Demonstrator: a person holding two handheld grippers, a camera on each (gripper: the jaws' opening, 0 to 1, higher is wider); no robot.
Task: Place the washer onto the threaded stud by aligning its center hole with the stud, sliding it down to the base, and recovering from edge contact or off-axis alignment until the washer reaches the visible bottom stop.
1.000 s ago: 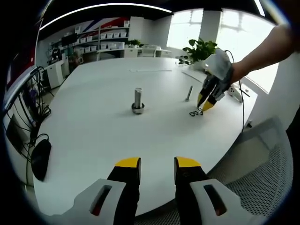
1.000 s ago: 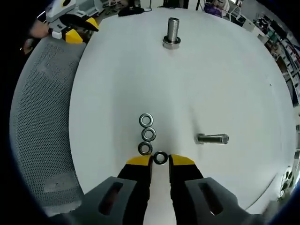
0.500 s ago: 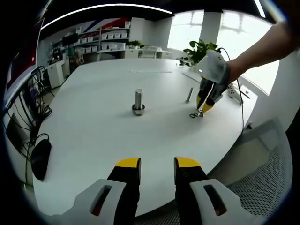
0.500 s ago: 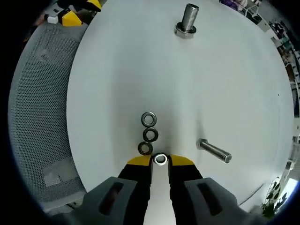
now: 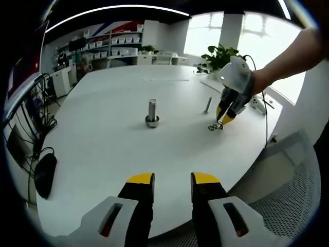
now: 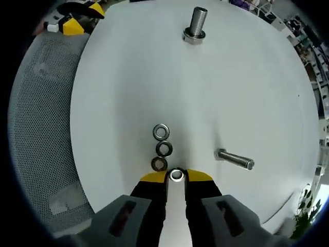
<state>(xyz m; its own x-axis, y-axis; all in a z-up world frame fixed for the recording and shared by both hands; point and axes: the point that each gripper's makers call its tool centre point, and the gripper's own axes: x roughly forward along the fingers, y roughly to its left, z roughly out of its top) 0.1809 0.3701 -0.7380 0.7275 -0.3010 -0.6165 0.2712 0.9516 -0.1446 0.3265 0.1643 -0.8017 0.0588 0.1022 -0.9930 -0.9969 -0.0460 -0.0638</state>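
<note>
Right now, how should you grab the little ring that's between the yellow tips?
Pinch the washer across its outer rim, coming from above with the right hand-held gripper. It lies flat on the table, and three more washers sit just ahead.

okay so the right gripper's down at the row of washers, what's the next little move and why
Probably close the right gripper on the small silver washer and lift. That washer sits between its yellow-tipped jaws, in line with three more steel washers on the white table; the upright threaded stud stands bare.
</note>
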